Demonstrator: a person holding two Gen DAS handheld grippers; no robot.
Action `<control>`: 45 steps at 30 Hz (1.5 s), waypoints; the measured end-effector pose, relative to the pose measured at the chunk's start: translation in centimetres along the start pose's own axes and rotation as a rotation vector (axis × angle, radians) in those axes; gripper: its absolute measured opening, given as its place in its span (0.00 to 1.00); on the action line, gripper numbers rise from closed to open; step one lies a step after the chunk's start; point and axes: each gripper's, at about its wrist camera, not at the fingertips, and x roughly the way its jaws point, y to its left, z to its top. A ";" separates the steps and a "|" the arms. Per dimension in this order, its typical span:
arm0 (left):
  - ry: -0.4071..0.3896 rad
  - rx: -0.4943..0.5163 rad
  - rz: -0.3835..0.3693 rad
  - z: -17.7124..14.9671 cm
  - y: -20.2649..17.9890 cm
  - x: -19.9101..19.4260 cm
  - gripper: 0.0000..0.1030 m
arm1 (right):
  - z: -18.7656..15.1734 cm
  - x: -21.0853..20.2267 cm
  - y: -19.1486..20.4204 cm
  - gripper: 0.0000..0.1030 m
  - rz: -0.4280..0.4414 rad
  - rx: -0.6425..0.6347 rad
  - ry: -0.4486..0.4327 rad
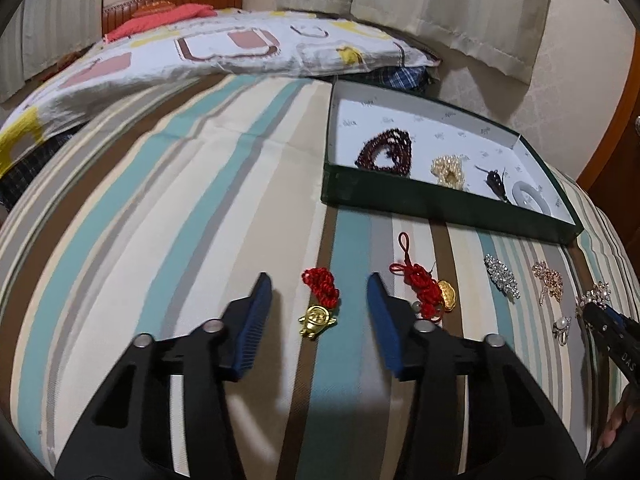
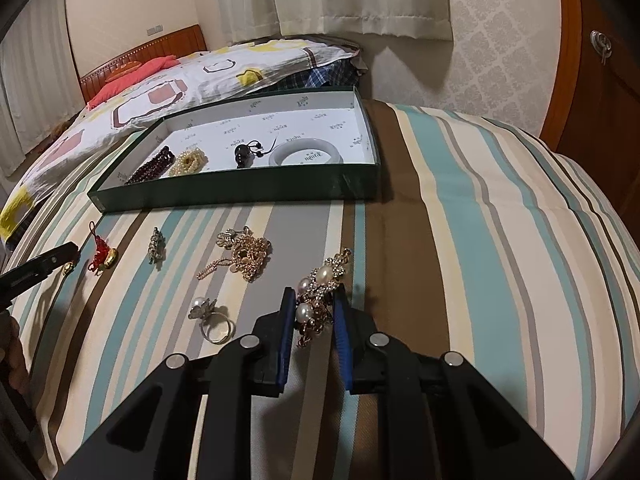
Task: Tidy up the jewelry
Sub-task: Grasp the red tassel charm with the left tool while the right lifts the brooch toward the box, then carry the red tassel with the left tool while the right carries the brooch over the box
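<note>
My left gripper (image 1: 319,282) is open, its blue fingers on either side of a red-cord gold charm (image 1: 318,312) lying on the striped bedspread. A second red-cord gold charm (image 1: 426,292) lies just right of it. My right gripper (image 2: 314,294) is shut on a pearl and rhinestone brooch (image 2: 320,284), low over the bedspread. A green tray (image 2: 224,196) with a white floor holds a dark red bead bracelet (image 2: 150,170), a pearl bracelet (image 2: 188,162), a black bead pendant (image 2: 242,152) and a pale jade bangle (image 2: 306,152).
On the bedspread lie a rhinestone clip (image 2: 156,246), a gold chain tangle (image 2: 244,256) and a pearl ring (image 2: 212,320). A patterned quilt (image 2: 160,88) lies behind the tray. A wall, curtains and a wooden door (image 2: 600,92) stand at the right.
</note>
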 end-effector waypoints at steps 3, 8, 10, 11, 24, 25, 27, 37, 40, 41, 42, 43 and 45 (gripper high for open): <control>0.007 0.011 -0.015 0.1 -0.1 0.2 0.15 | 0.0 0.1 0.0 0.19 0.005 0.007 0.004; 0.005 0.024 -0.027 0.0 -0.4 0.1 0.09 | -0.2 0.3 0.1 0.19 0.013 0.014 0.006; 0.002 0.025 -0.028 -0.1 -0.4 0.0 0.09 | -0.2 0.3 0.0 0.19 0.015 0.015 0.004; -0.001 0.025 -0.027 -0.1 -0.4 -0.1 0.09 | -0.2 0.3 0.0 0.19 0.016 0.016 0.003; -0.074 0.030 -0.049 0.5 -1.1 -3.1 0.08 | 0.8 -1.7 0.3 0.19 0.022 0.017 -0.069; -0.082 0.032 -0.053 0.7 -1.2 -3.5 0.08 | 1.0 -1.8 0.4 0.19 0.023 0.016 -0.075; -0.102 0.033 -0.062 1.1 -1.5 -4.2 0.08 | 1.3 -2.2 0.5 0.19 0.027 0.013 -0.090; -0.202 0.049 -0.122 4.8 -3.8 -6.8 0.08 | 5.0 -3.5 1.1 0.19 0.047 -0.010 -0.173; -0.217 0.044 -0.151 6.3 -4.6 -6.8 0.08 | 6.7 -3.9 1.5 0.19 0.048 -0.031 -0.213; -0.222 0.042 -0.159 6.7 -4.8 -6.7 0.08 | 7.5 -3.9 1.6 0.19 0.049 -0.039 -0.231; -0.230 0.042 -0.166 7.4 -5.2 -6.5 0.08 | 8.0 -4.0 1.5 0.19 0.049 -0.044 -0.243; -0.236 0.047 -0.168 7.8 -5.6 -6.3 0.08 | 8.7 -4.0 1.6 0.19 0.050 -0.049 -0.257; -0.245 0.049 -0.173 8.7 -6.0 -5.9 0.08 | 10.1 -3.9 1.6 0.19 0.053 -0.054 -0.282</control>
